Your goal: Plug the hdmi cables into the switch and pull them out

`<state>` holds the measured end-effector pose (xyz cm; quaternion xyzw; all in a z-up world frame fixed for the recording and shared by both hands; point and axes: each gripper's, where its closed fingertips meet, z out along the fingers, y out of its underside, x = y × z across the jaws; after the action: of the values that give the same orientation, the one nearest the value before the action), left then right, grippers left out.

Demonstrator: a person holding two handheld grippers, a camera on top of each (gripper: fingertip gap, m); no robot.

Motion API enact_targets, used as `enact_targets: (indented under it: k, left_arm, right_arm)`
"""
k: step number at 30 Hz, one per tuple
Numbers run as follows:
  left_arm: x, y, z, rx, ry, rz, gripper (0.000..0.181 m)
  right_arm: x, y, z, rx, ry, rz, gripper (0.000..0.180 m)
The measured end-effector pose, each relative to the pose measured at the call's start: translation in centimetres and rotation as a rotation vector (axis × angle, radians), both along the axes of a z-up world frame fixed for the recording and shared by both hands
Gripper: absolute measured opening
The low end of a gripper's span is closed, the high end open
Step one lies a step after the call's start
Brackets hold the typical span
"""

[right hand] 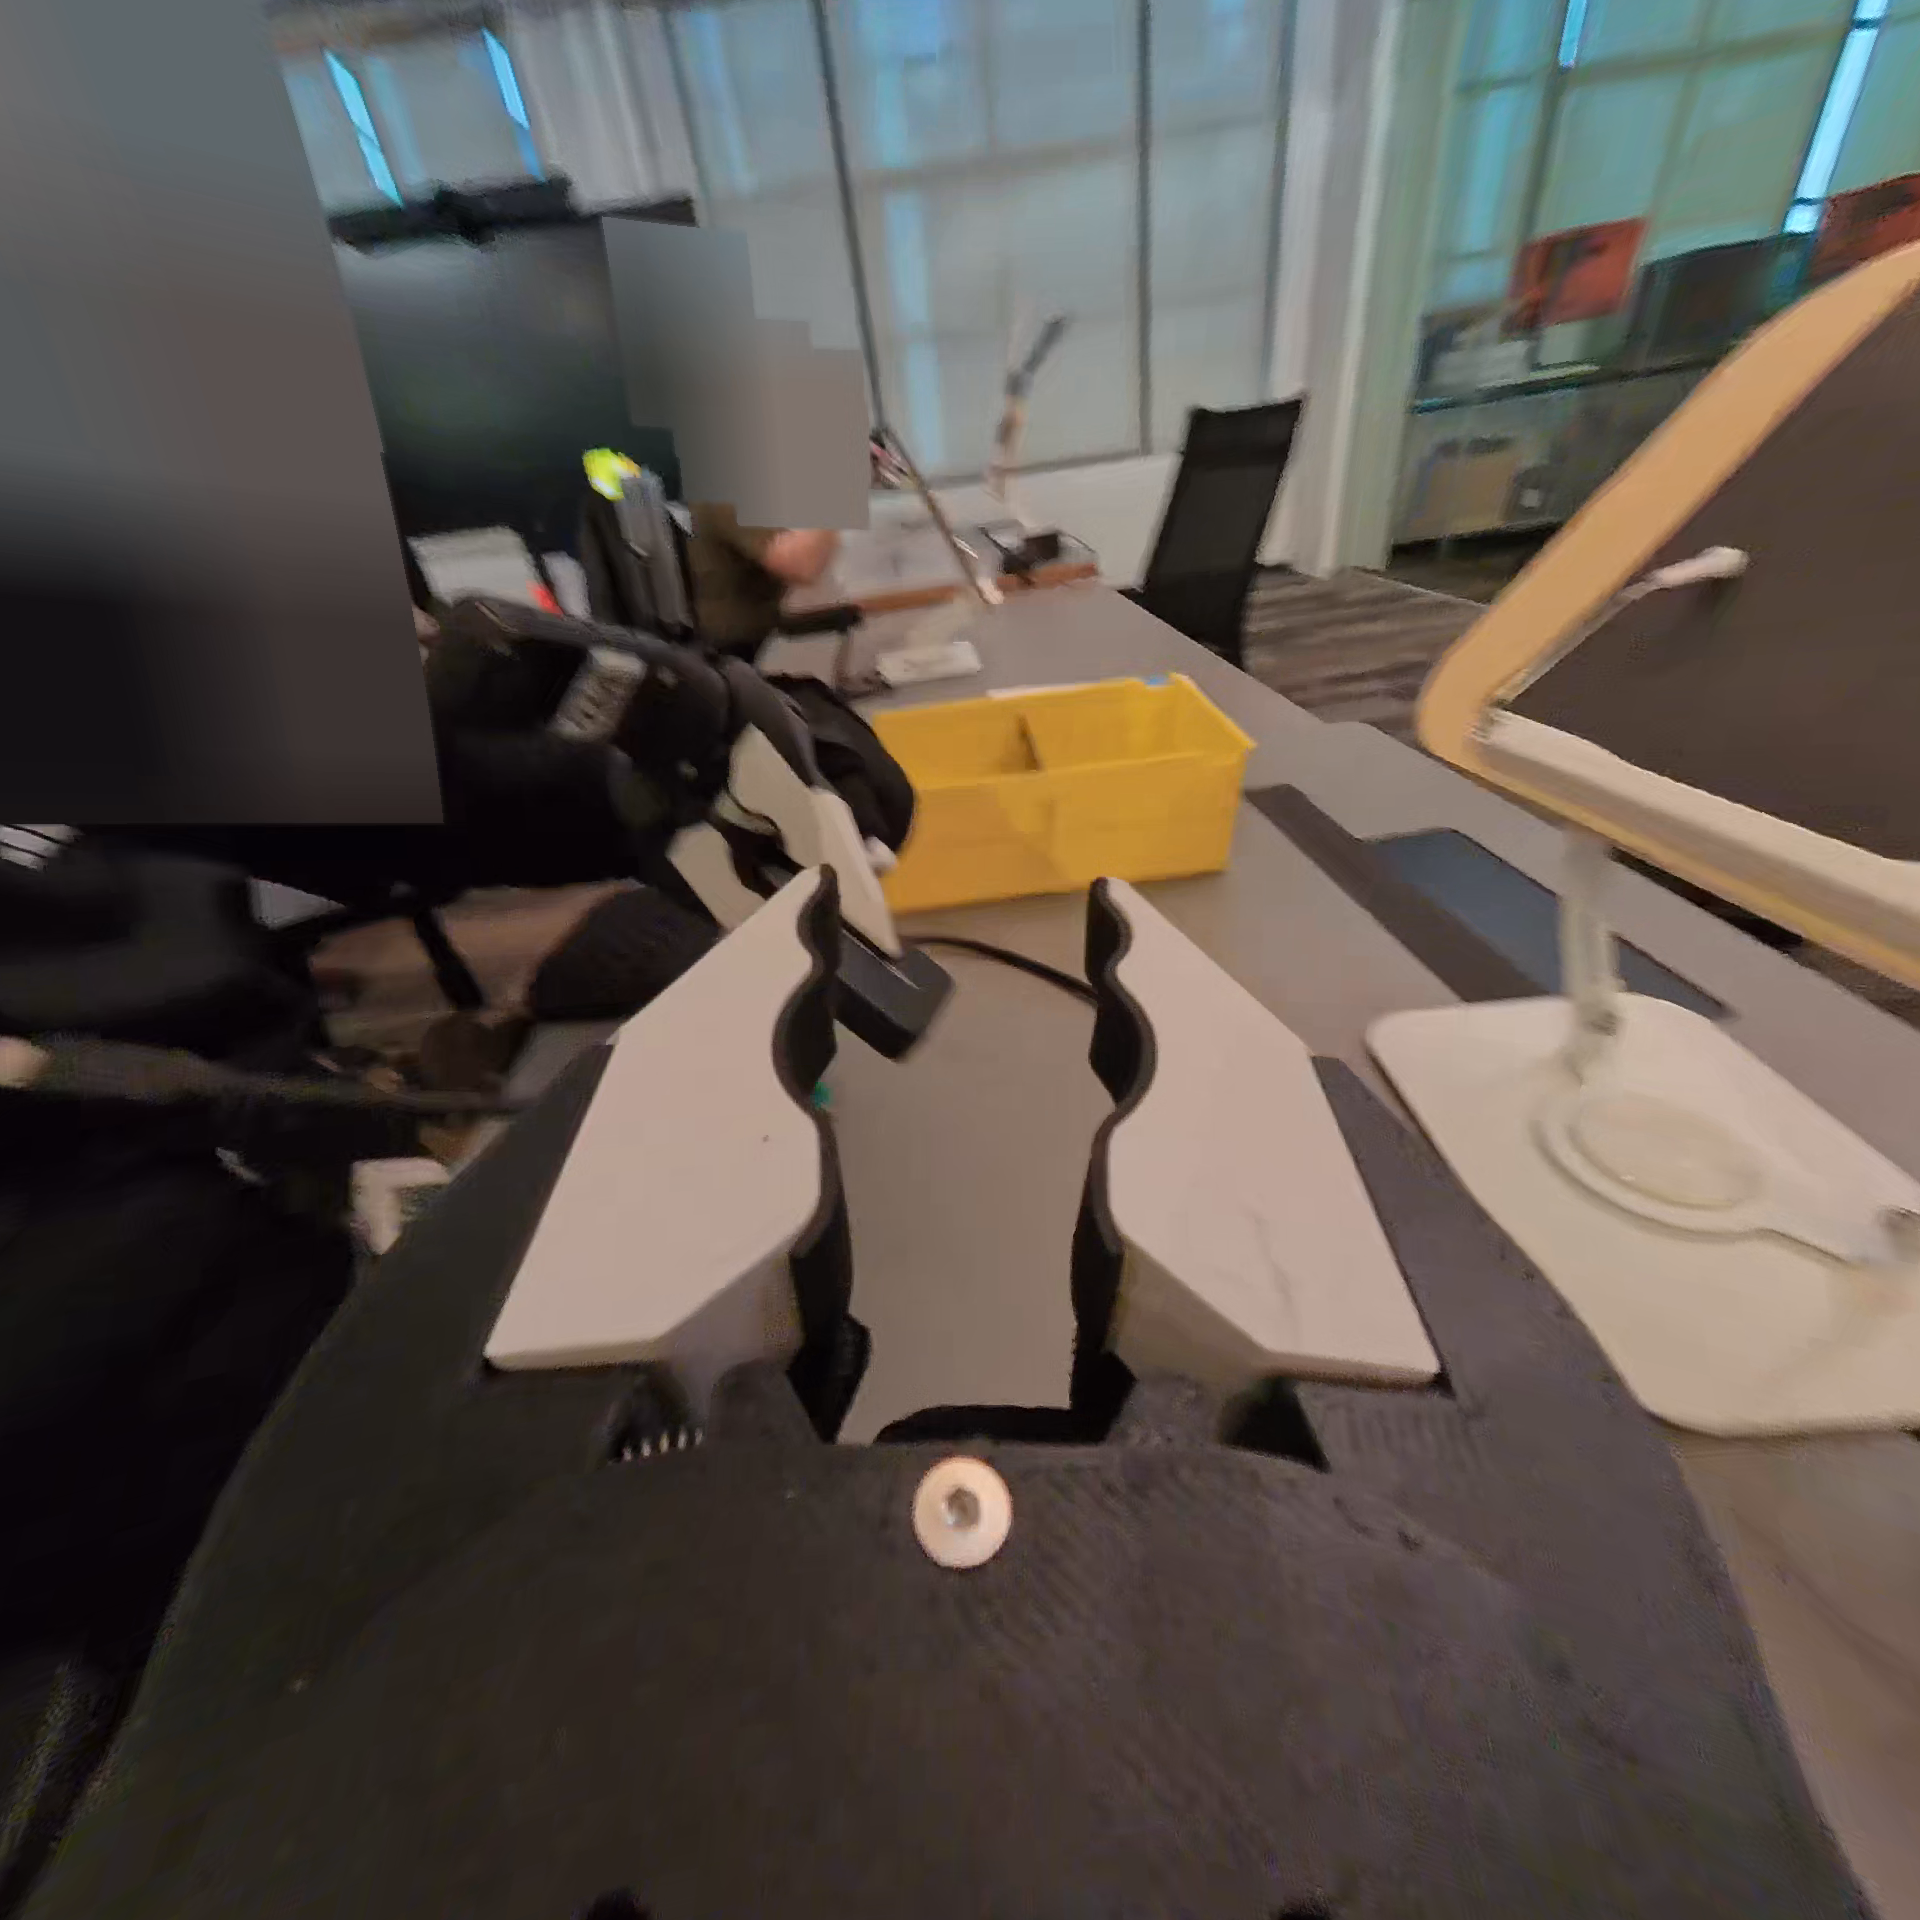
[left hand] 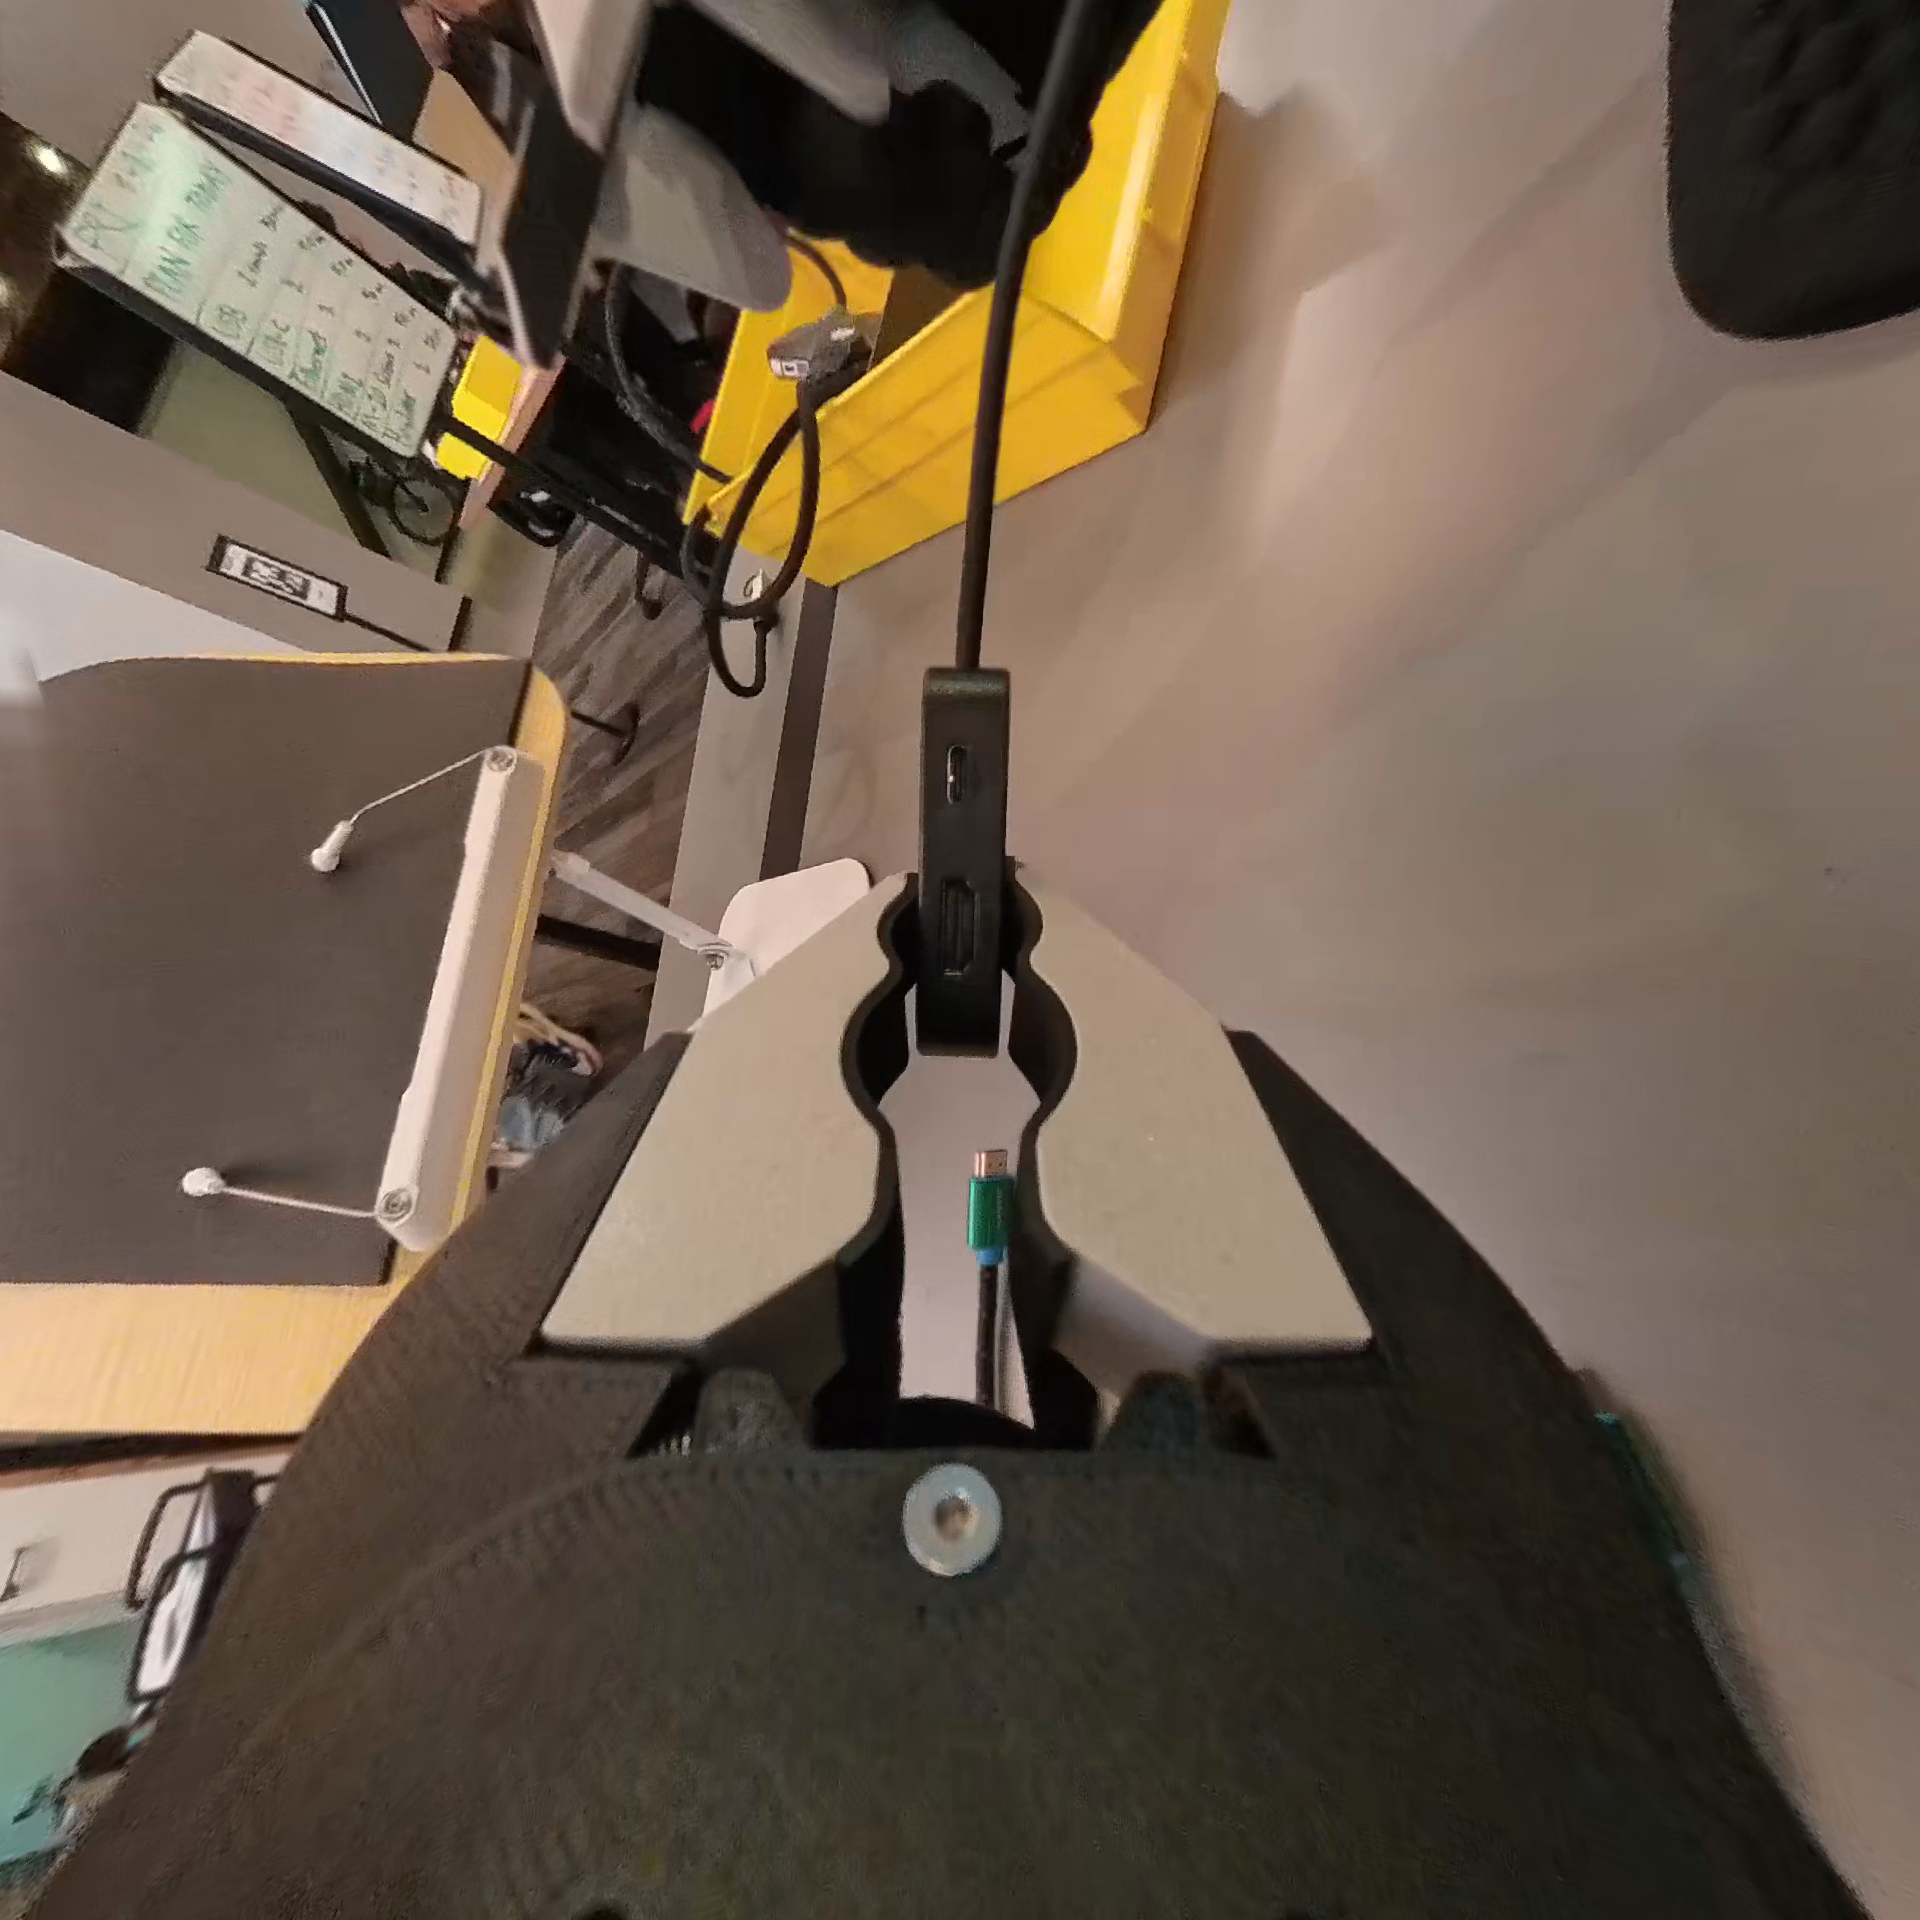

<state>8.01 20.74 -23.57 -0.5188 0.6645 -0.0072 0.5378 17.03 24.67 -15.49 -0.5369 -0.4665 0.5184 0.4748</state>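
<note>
Left hand-held gripper [left hand: 958, 935] is clamped on one black switch [left hand: 964, 821], lifted above the grey table [left hand: 1455, 935]. One green-tipped HDMI cable [left hand: 987, 1221] lies on the table beneath. Right hand-held gripper [right hand: 956, 914] hangs with fingers apart, holding nothing. One yellow bin [right hand: 1070, 790] sits beyond, one white stand [right hand: 1621, 1174] alongside.

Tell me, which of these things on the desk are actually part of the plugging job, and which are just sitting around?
Part of the job:
- black switch, clamped in the left gripper
- green-tipped cable plug, lying loose
- right gripper, open and empty

Just lying about:
- yellow bin
- white stand
- office chair
</note>
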Motion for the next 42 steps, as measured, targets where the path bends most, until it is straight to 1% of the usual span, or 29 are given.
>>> enact_targets:
  k: [2, 5, 9, 13, 16, 17, 18, 21, 24, 29, 32, 35, 42]
  left_arm:
    - [0.1, -0.4, 0.3, -0.023, -0.025, -0.026, 0.011]
    - [0.5, -0.8, 0.4, -0.053, -0.043, -0.051, 0.011]
    - [1.2, -0.9, 0.4, -0.086, -0.070, -0.067, 0.012]
    - [2.0, -1.5, 0.5, -0.123, -0.096, -0.101, 0.012]
    - [2.5, -2.1, 0.5, -0.155, -0.119, -0.129, 0.012]
    - [2.6, -2.2, 0.4, -0.161, -0.122, -0.134, 0.012]
    - [2.7, -2.3, 0.3, -0.172, -0.130, -0.135, 0.012]
    - [2.7, -1.8, -0.2, -0.230, -0.156, -0.096, 0.013]
    - [1.7, -0.3, -2.0, -0.245, -0.104, -0.001, 0.038]
    - [-1.3, 1.2, -5.5, -0.256, 0.041, 0.138, 0.038]
    - [-3.0, 1.6, -7.4, -0.278, 0.117, 0.203, 0.037]
    - [-3.6, 1.4, -8.9, -0.306, 0.154, 0.222, 0.036]
    - [-3.5, 0.4, -10.8, -0.309, 0.229, 0.220, 0.036]
  right_arm:
    - [0.2, 0.5, -2.4, 0.100, -0.144, -0.053, 0.043]
    - [-1.2, -1.1, -5.8, 0.310, -0.330, -0.036, 0.052]
    - [-4.0, -4.0, -7.5, 0.561, -0.417, 0.016, 0.047]
    - [-6.0, -4.9, -7.8, 0.708, -0.445, 0.004, 0.040]
    - [-6.8, -5.9, -8.0, 0.741, -0.440, 0.042, 0.023]
    - [-7.0, -6.1, -8.1, 0.752, -0.440, 0.049, 0.013]
    - [-7.1, -6.1, -8.2, 0.763, -0.451, 0.041, 0.011]
    - [-6.9, -5.5, -8.5, 0.765, -0.498, 0.009, 0.011]
    - [-6.1, -4.0, -9.7, 0.788, -0.593, -0.052, 0.011]
    - [-4.4, -1.4, -13.2, 0.872, -0.819, -0.149, 0.011]
    - [-3.9, -0.8, -15.3, 0.950, -0.940, -0.163, 0.011]
    - [-3.6, -0.2, -17.2, 1.046, -1.052, -0.164, 0.011]
    - [-3.1, 0.2, -21.0, 1.120, -1.187, -0.126, 0.011]
